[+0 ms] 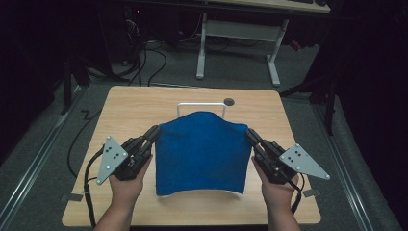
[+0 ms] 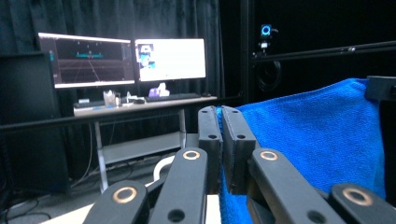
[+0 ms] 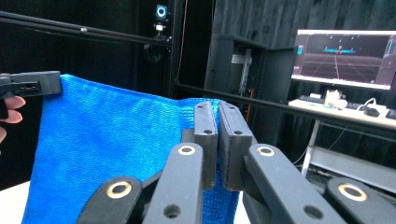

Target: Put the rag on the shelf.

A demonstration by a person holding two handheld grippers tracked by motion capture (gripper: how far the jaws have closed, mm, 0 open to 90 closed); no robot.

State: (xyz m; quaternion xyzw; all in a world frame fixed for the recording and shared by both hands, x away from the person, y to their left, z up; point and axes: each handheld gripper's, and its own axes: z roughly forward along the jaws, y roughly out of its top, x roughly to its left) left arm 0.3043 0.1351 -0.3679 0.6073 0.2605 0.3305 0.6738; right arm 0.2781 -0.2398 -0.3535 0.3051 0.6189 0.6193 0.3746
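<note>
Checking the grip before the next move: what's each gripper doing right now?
Left gripper: shut on the towel.
Right gripper: shut on the towel.

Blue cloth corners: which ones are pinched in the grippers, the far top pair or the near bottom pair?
The far top pair: the left gripper and the right gripper each clamp an upper corner of the blue cloth, while its near bottom edge hangs free above the table.

a lab: monitors point(image 2: 123, 60), black curtains point(image 2: 116, 18).
</note>
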